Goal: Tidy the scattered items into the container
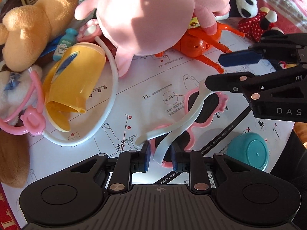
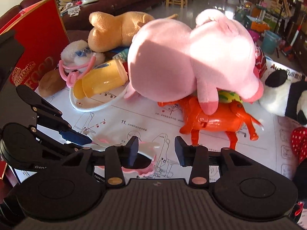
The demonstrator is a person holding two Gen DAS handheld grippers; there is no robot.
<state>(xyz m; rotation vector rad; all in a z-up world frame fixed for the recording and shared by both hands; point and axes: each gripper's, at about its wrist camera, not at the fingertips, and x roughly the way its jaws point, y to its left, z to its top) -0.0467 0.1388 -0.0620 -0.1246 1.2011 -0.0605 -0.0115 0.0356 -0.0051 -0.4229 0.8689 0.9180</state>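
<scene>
Pink toy sunglasses (image 1: 203, 103) with dark lenses and white arms lie over the printed instruction sheet (image 1: 134, 99). My left gripper (image 1: 161, 153) is shut on their near end, one white arm and the pink rim between its pads. My right gripper (image 1: 214, 71) comes in from the right, its lower finger at the tip of the other white arm. In the right wrist view, my right gripper (image 2: 156, 147) stands open with only paper between its fingers. The sunglasses (image 2: 145, 170) lie under its left finger, and my left gripper (image 2: 86, 142) reaches in from the left.
A red box (image 2: 38, 48) stands at the far left. A big pink pig plush (image 2: 184, 57) lies on an orange toy animal (image 2: 209, 118). A yellow bottle (image 2: 99, 76), pink stethoscope (image 1: 32, 122), brown bear (image 1: 36, 25), panda (image 2: 282, 94) and teal bowl (image 1: 249, 151) lie around.
</scene>
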